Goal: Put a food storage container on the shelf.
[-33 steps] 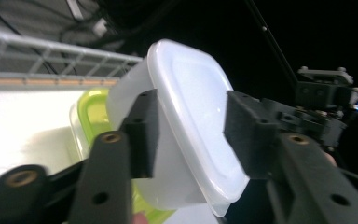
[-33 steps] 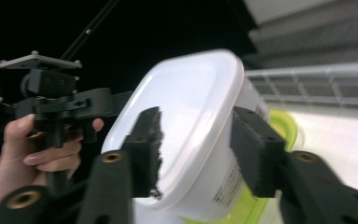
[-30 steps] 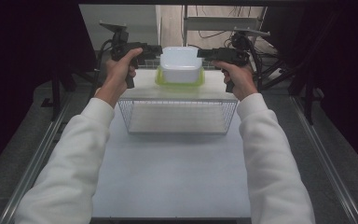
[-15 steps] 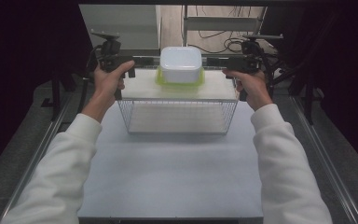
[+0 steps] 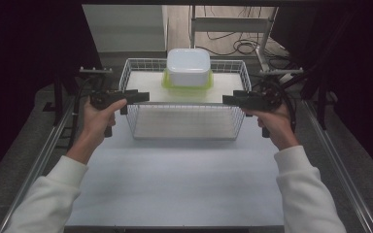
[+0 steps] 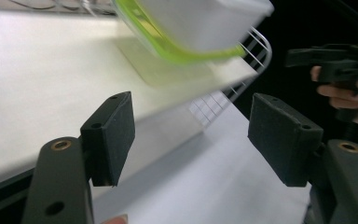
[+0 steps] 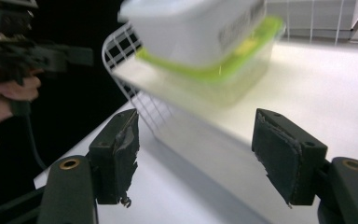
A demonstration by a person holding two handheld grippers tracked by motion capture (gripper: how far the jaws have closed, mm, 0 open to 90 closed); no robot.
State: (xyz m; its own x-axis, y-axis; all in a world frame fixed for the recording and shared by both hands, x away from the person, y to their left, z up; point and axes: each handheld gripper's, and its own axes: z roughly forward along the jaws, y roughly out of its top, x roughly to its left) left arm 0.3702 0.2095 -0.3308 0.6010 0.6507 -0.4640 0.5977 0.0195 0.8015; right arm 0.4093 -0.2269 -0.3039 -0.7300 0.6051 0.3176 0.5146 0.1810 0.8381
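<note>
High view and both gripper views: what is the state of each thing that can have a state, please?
White plastic container with green rim: upside down in the basket, touched by no gripper.
White wire basket: upright on the table, holds the container.
Left gripper: open, jaws have just been opening, nothing between them, beside the basket's left side.
Right gripper: open, jaws have just been opening, nothing between them, beside the basket's right side.

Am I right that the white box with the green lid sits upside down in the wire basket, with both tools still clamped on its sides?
Not quite. The box does sit lid-down in the basket, but the high view shows the left tool and right tool open and drawn back outside the basket, their jaws having just opened with nothing between them.
</note>
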